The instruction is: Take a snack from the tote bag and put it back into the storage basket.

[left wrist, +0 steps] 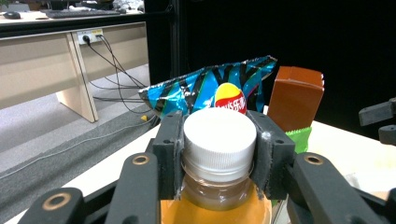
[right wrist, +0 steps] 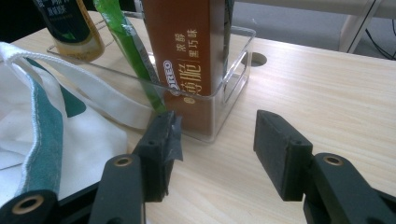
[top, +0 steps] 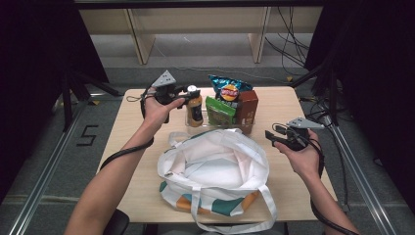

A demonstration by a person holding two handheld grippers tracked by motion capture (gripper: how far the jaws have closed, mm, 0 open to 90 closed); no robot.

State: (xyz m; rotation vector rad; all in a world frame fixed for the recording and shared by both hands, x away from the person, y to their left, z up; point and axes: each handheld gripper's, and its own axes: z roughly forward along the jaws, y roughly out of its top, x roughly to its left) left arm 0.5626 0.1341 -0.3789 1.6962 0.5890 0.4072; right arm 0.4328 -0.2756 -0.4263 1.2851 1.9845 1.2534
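Observation:
A bottle (top: 195, 108) of amber drink with a white cap (left wrist: 219, 135) stands upright at the left end of a clear bin (top: 247, 129). My left gripper (top: 191, 92) is shut on the bottle, its pads (left wrist: 170, 149) pressing both sides of the cap. A white tote bag (top: 210, 169) with green and orange patches lies open at the table's front middle. Right of the bag, my right gripper (top: 272, 136) is held open with nothing between its fingers (right wrist: 161, 149). It points at the bin's near corner (right wrist: 233, 74).
In the bin beside the bottle (right wrist: 70, 28) stand a blue chip bag (top: 227, 89), a green packet (top: 219, 111) and a brown box (top: 247, 105). Bare tabletop (top: 286, 105) lies right of the bin. Desk legs and cables stand beyond the far edge.

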